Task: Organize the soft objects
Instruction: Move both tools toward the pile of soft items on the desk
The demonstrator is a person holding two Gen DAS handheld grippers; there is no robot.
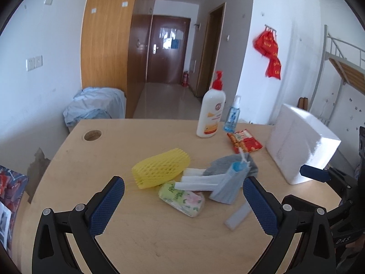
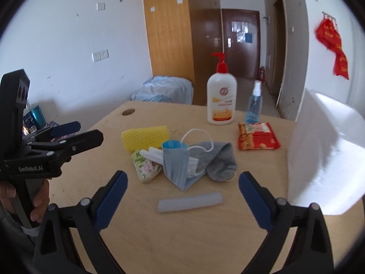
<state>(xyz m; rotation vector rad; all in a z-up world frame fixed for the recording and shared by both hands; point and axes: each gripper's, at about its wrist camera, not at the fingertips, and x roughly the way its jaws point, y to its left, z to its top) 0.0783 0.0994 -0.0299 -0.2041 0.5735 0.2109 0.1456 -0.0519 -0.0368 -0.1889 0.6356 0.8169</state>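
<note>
A pile of soft things lies mid-table: a yellow foam net (image 1: 160,167) (image 2: 144,138), a floral tissue pack (image 1: 182,199) (image 2: 146,165), a blue face mask (image 1: 230,182) (image 2: 178,162), a grey sock (image 1: 228,163) (image 2: 219,162) and white foam strips (image 1: 196,181). A pale soft tube (image 2: 190,202) (image 1: 237,215) lies nearer me. My left gripper (image 1: 183,203) is open and empty, just short of the pile. My right gripper (image 2: 182,196) is open and empty over the tube.
A white foam box (image 1: 301,146) (image 2: 324,155) stands at the right. At the back stand a lotion pump bottle (image 1: 211,111) (image 2: 221,98), a small spray bottle (image 1: 232,114) (image 2: 254,105) and a red snack packet (image 1: 244,140) (image 2: 257,135). The wooden table (image 1: 148,233) has a cable hole (image 1: 92,135).
</note>
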